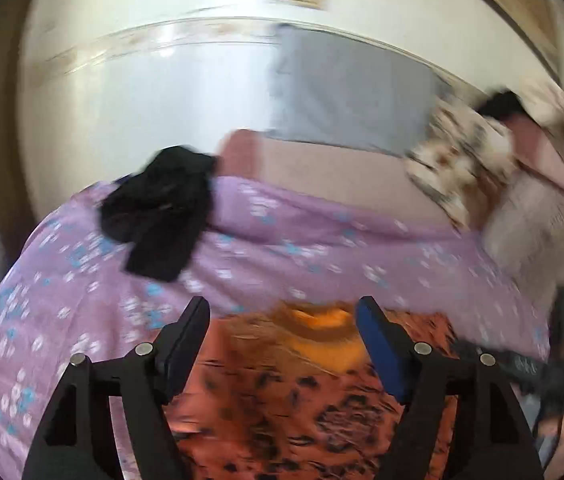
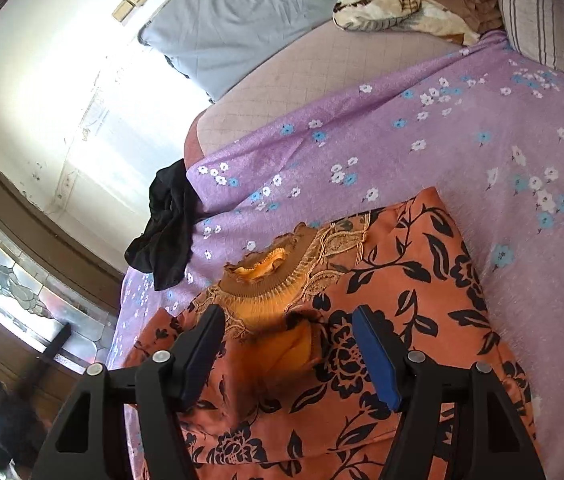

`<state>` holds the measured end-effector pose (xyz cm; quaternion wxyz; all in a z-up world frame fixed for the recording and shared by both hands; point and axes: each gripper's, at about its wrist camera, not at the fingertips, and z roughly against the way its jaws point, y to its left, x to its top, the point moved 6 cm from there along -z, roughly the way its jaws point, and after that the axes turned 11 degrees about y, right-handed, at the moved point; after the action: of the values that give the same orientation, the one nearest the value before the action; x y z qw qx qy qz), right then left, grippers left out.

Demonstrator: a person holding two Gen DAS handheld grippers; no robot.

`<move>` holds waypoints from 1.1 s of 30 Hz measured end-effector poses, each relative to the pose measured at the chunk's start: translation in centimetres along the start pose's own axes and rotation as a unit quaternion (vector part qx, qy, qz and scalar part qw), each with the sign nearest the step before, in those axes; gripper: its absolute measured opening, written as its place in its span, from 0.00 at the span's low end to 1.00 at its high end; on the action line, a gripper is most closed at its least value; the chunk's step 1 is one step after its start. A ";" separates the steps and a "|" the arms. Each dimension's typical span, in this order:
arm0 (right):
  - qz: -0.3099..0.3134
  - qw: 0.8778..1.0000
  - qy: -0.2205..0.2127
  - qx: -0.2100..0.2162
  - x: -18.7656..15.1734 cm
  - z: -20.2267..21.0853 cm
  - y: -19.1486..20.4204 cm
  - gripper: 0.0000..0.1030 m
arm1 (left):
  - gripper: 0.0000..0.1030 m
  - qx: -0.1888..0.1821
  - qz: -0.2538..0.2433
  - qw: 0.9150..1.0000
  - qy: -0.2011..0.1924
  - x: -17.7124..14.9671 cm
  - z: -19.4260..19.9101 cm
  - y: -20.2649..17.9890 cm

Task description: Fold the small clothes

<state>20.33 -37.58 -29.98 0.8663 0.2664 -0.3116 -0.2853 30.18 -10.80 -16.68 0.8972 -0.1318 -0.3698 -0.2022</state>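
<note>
Lying at the sheet's left edge, the black garment (image 2: 166,228) is crumpled. To its right, the orange dress (image 2: 382,320) rests flat on the purple sheet (image 2: 402,140), collar away from the grippers. Left gripper (image 1: 282,320) hovers over the dress, jaws wide, nothing between them. Right gripper (image 2: 286,332) hovers above the collar, jaws also wide and empty.
</note>
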 end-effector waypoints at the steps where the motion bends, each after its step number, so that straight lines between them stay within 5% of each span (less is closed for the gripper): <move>1: 0.002 1.000 0.006 0.001 -0.1 -0.3 0.1 0.68 | 0.74 0.021 0.016 1.000 0.008 0.1 -0.6 1.5; 5: 0.011 0.998 0.048 -0.024 -1.0 -2.5 0.3 0.69 | 0.74 0.118 0.050 0.989 0.080 -1.8 -4.4 6.9; 8: 0.008 0.996 0.082 -0.035 -1.7 -4.5 0.0 0.69 | 0.74 0.137 0.084 0.979 0.126 -3.4 -6.4 10.0; 14: -0.014 0.988 0.147 -0.032 -3.5 -8.7 -1.0 0.67 | 0.74 0.165 0.106 0.971 0.138 -4.5 -6.5 12.6; 16: 0.017 0.988 0.146 -0.053 -4.1 -9.1 -0.4 0.53 | 0.74 0.173 0.106 0.967 0.153 -4.9 -7.7 13.1; 17: 0.041 0.986 0.144 -0.069 -4.3 -9.1 0.1 0.25 | 0.74 0.179 0.105 0.964 0.164 -5.2 -8.4 13.4; 18: 0.065 0.985 0.136 -0.081 -4.4 -8.7 0.6 0.08 | 0.74 0.184 0.104 0.962 0.173 -5.6 -8.8 13.5; 23: 0.099 0.987 0.038 -0.123 -1.8 -4.2 1.1 0.03 | 0.74 0.191 0.090 0.958 0.193 -6.6 -9.7 13.0; 27: 0.047 0.980 -0.013 -0.193 1.1 -0.4 -3.3 0.03 | 0.74 0.211 0.031 0.954 0.212 -7.3 -10.9 11.0; 31: -0.098 0.969 0.097 -0.206 0.5 -1.8 -11.5 0.07 | 0.74 0.220 -0.011 0.947 0.232 -8.3 -12.4 9.1; 33: -0.153 0.970 0.082 -0.173 0.8 -0.5 -13.3 0.07 | 0.74 0.214 -0.022 0.950 0.225 -8.2 -12.4 8.2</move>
<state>16.89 -47.20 -38.47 0.8679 0.1798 -0.1413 -0.4409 36.20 -6.19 -31.79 0.9595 0.1205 -0.1959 -0.1627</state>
